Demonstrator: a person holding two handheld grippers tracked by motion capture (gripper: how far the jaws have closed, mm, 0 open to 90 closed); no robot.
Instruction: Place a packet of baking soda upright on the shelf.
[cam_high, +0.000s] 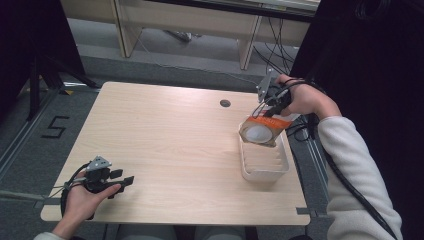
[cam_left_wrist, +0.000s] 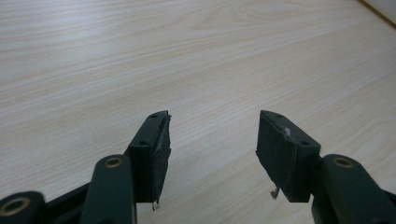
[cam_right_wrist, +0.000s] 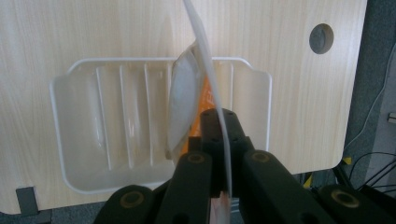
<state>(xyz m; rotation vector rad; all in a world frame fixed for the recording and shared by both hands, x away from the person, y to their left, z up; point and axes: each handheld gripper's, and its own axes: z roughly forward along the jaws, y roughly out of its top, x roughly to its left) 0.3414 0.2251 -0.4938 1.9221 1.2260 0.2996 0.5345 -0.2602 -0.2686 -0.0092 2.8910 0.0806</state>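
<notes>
The right claw (cam_high: 267, 111) is clamped on the edge of a flat packet (cam_high: 262, 131), orange-backed with a clear plastic front and a round white thing inside. In the right gripper view the packet (cam_right_wrist: 187, 100) hangs edge-on from the pinched jaws, above a white ribbed tray (cam_right_wrist: 88, 140). The tray (cam_high: 264, 167) sits near the right edge of the wooden worktop (cam_high: 170, 145), with the packet tilted over its far end. Farther off, at the near left corner, the left claw (cam_high: 125, 182) rests low over bare wood, its jaws apart and holding nothing.
</notes>
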